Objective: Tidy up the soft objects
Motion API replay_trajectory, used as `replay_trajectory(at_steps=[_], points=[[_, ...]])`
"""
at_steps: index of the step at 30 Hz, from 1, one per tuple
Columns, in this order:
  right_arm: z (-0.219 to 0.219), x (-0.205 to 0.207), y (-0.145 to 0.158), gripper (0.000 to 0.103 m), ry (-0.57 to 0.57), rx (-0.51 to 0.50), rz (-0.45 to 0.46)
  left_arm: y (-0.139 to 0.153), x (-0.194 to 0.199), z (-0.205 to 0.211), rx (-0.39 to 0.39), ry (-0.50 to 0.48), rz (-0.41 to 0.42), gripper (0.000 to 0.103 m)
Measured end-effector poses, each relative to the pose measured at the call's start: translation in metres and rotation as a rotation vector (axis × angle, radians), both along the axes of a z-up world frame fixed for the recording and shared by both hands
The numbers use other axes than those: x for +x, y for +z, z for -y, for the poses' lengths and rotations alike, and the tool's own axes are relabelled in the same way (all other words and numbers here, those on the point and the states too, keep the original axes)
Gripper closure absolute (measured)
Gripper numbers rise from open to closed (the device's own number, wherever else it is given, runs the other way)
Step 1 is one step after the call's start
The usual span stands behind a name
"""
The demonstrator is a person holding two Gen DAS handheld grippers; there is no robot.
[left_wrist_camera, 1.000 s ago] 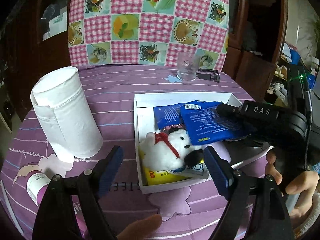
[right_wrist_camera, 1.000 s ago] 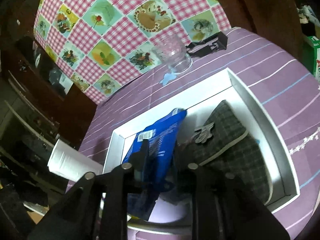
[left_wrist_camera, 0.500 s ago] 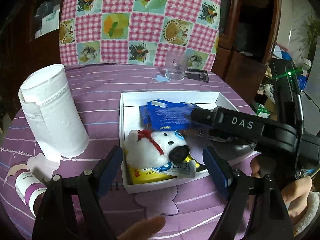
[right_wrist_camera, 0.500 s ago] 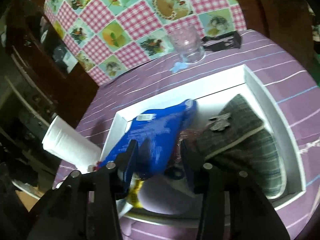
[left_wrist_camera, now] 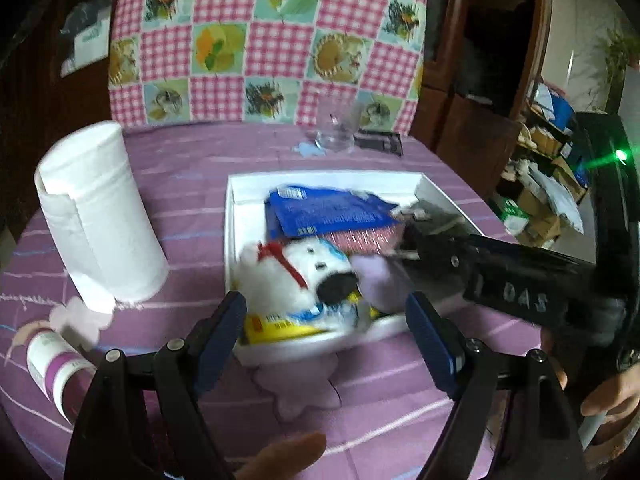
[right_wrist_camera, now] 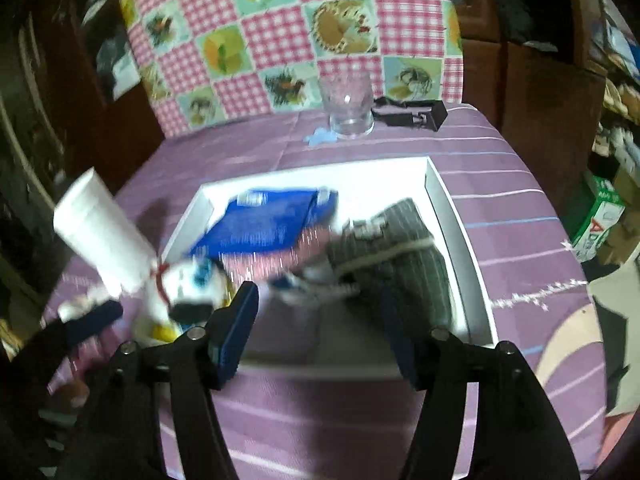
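A round table under a purple striped cloth (left_wrist_camera: 192, 208) stands before a chair back draped in pink checked fabric (left_wrist_camera: 272, 40), with dark wooden cabinets (left_wrist_camera: 472, 140) to the right. On the cloth sits a shallow white box (left_wrist_camera: 232, 216), and in it lie the soft things: a white plush toy (left_wrist_camera: 296, 276) with a red ribbon at the near left corner, a blue packet (left_wrist_camera: 332, 212) toward the far side, a grey checked pouch (right_wrist_camera: 400, 248) on the right, and a yellow packet (left_wrist_camera: 276, 326) under the toy. A paper roll (left_wrist_camera: 96, 216) stands upright to the left of the box, well apart from it, and a small bottle (left_wrist_camera: 52, 364) lies on its side nearer the camera. A glass (left_wrist_camera: 336, 128) stands at the far edge of the table with a black clip (left_wrist_camera: 380, 142) just beside it. The left gripper (left_wrist_camera: 326, 324) hovers at the near rim of the box, jaws wide apart and empty, the toy just beyond them. The right gripper (right_wrist_camera: 320, 320) is at the box's near edge with nothing between its pads; its jaws have just been opening and stand well apart. In the left view it reaches across the right side of the box, above the pouch.
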State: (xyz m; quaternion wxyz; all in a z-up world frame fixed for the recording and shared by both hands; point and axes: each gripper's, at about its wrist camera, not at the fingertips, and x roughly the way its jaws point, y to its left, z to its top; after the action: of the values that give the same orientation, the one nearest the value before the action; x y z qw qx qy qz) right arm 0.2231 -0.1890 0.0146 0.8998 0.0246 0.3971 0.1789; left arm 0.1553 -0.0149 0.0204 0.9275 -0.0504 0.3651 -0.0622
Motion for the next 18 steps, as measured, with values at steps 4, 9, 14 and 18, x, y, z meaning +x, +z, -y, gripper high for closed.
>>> replay_trajectory(at_steps=[4, 9, 14, 18], points=[[0.005, -0.017, -0.001, 0.04, 0.022, -0.049, -0.009, -0.004, -0.009, 0.005, 0.01, -0.029, -0.04, 0.021], [0.014, -0.037, -0.004, 0.04, 0.057, -0.046, -0.027, -0.009, -0.031, 0.007, 0.022, -0.048, -0.066, 0.021], [0.025, -0.06, -0.008, 0.04, 0.067, -0.043, -0.02, -0.013, -0.054, -0.003, 0.004, -0.032, -0.077, 0.021], [0.032, -0.083, -0.009, 0.04, 0.066, -0.041, 0.021, -0.012, -0.077, -0.009, -0.014, -0.021, -0.052, 0.021]])
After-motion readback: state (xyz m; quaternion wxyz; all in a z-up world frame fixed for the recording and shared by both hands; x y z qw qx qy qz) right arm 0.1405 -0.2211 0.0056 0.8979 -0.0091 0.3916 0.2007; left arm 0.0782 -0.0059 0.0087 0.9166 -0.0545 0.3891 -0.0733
